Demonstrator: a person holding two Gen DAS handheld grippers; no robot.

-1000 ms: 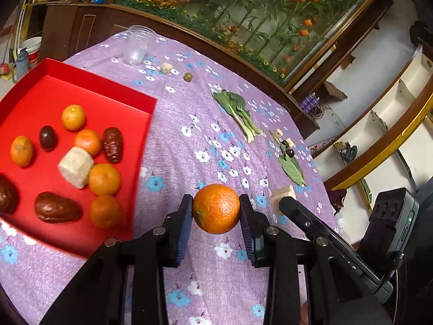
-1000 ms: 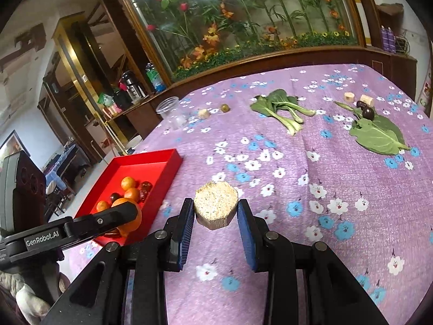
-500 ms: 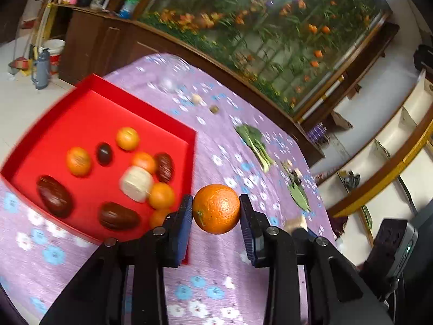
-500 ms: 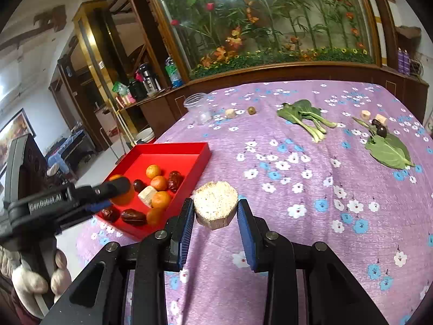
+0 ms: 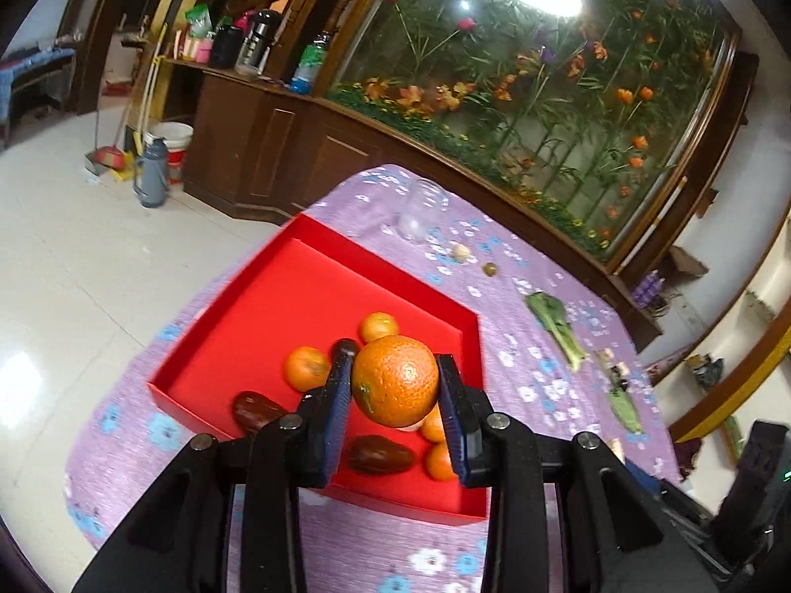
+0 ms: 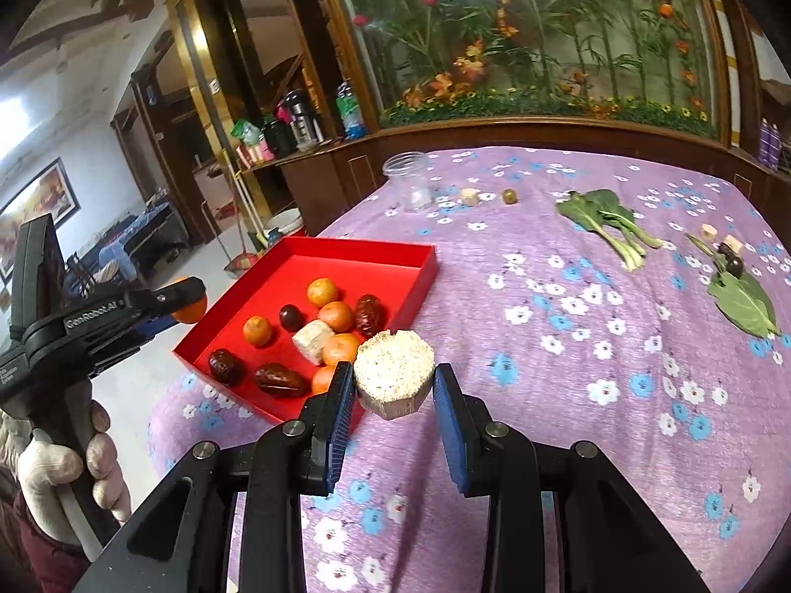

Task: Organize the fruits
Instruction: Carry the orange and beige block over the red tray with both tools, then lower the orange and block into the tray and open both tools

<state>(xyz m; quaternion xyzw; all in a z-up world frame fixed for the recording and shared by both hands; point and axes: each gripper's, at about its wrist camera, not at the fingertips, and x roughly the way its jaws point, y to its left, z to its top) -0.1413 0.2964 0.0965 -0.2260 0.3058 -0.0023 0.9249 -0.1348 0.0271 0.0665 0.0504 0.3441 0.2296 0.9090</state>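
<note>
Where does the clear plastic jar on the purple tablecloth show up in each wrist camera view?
Left wrist: clear jar, upper centre, just beyond the red tray's far corner.
Right wrist: clear jar, upper centre-left, beyond the tray.
Shared landmark: red tray.

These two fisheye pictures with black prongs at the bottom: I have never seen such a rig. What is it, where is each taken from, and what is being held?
There is no robot. A person holds a two-finger tool in each hand, and a camera on each looks along its fingers, so the black prongs are the tool itself.

The left view shows the left tool shut on an orange over a red tray. The right view shows the right tool shut on a pale cut chunk; at its left edge a gloved hand holds the left tool.

The tray, on a purple flowered cloth, already holds small oranges, dark fruits and another pale chunk. Greens, a clear jar and small bits lie farther off.
</note>
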